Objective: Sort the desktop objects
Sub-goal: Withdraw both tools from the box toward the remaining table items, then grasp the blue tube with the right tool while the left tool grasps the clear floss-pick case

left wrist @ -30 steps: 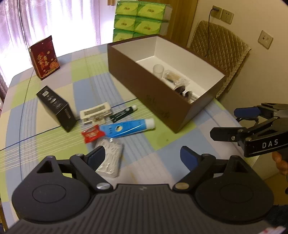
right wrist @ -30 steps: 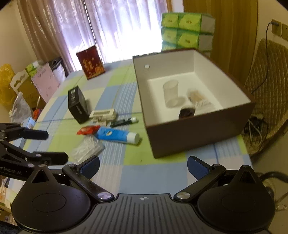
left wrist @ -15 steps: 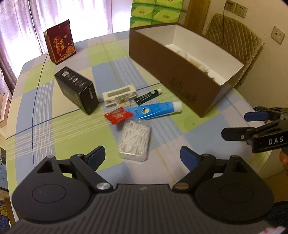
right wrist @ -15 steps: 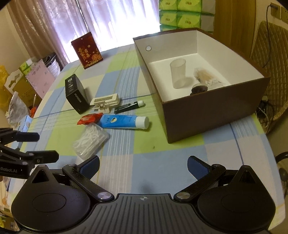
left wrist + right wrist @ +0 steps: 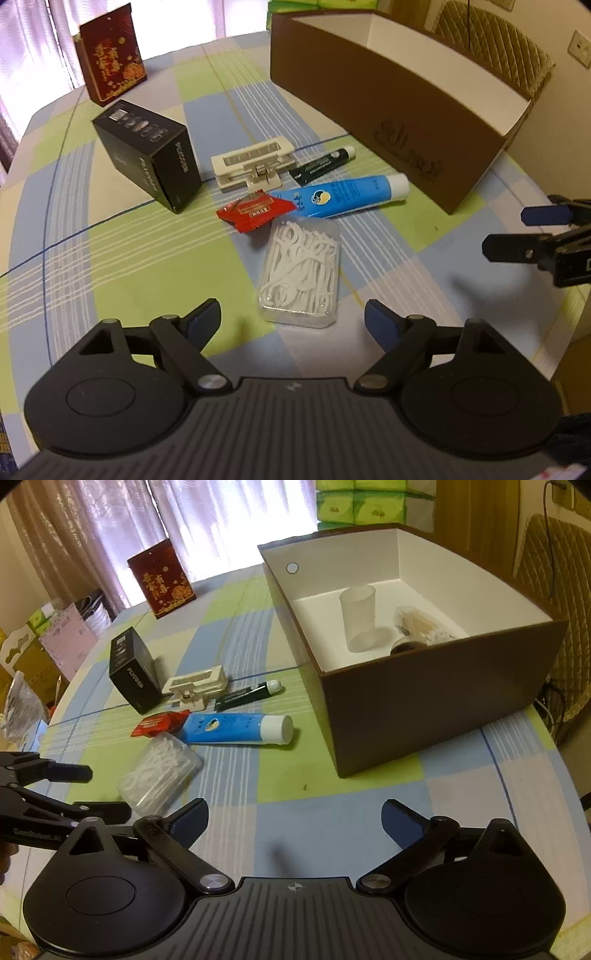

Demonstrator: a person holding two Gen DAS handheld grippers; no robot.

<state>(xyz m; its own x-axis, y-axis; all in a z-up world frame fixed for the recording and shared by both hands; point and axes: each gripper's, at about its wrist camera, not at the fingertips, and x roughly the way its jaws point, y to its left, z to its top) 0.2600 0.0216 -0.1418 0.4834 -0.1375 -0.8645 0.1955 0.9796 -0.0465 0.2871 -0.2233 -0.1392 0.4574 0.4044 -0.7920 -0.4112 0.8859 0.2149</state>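
While its jaws have just been closing slightly, the left gripper (image 5: 291, 319) stays released above the clear plastic box of white floss picks (image 5: 301, 271), which lies on the checked tablecloth (image 5: 147, 258) at twelve o'clock. From the right wrist, the right gripper (image 5: 295, 821) gapes empty; the brown cardboard box (image 5: 436, 709) sits at one o'clock, the floss box at ten.

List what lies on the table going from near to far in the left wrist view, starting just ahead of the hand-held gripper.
Clear box of floss picks → red packet → white clip-like holder → dark red gift box at the far edge.
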